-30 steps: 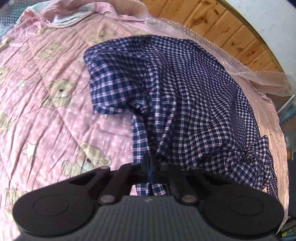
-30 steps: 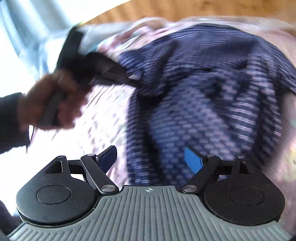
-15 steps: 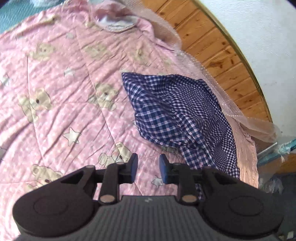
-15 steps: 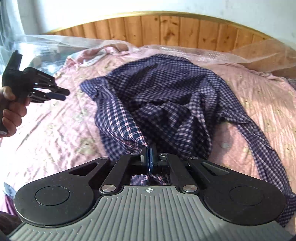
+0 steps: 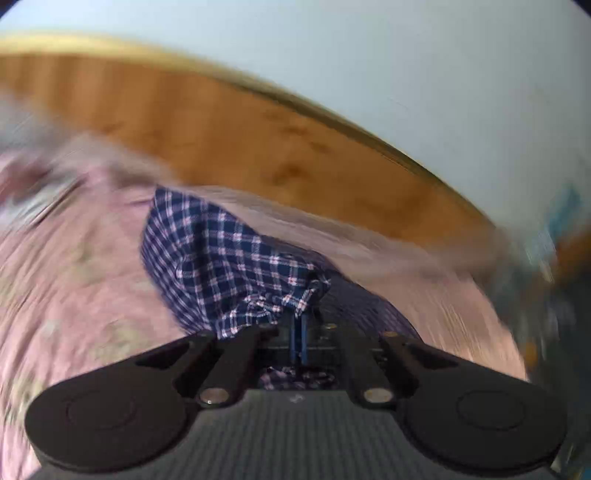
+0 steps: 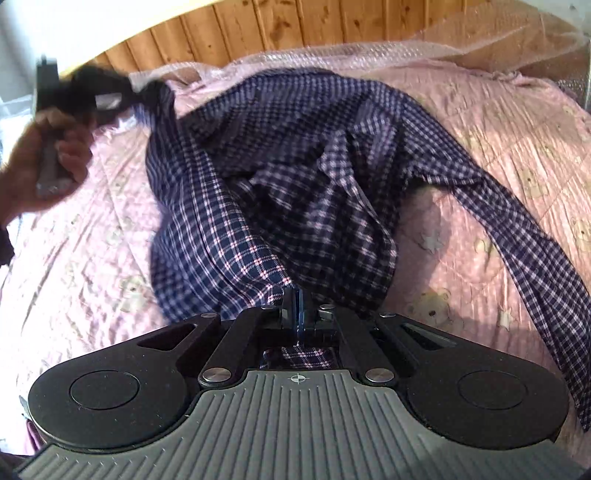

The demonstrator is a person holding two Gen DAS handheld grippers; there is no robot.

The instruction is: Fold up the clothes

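Note:
A navy and pink checked shirt (image 6: 295,166) lies crumpled on the pink teddy-bear quilt (image 6: 498,129), one sleeve trailing down the right side. My right gripper (image 6: 295,295) is shut on the shirt's near edge, and a bit of cloth shows behind the pads. In the right wrist view a hand (image 6: 40,166) at the upper left holds my left gripper (image 6: 147,90), which pulls the shirt's far corner upward. The blurred left wrist view shows the left gripper (image 5: 299,317) with its jaws closing on a bunched fold of the shirt (image 5: 221,258), the pads pressing on the cloth.
A wooden headboard (image 6: 295,22) runs along the back of the bed. Clear bubble wrap (image 6: 369,51) lies crumpled at its foot. Bare quilt stretches to the left and right of the shirt. The bed's right edge (image 6: 580,85) is close to the sleeve.
My left gripper let go of the shirt, opened, then shut on its far corner and lifted it. My right gripper went from open to shut on the near edge and pulled back.

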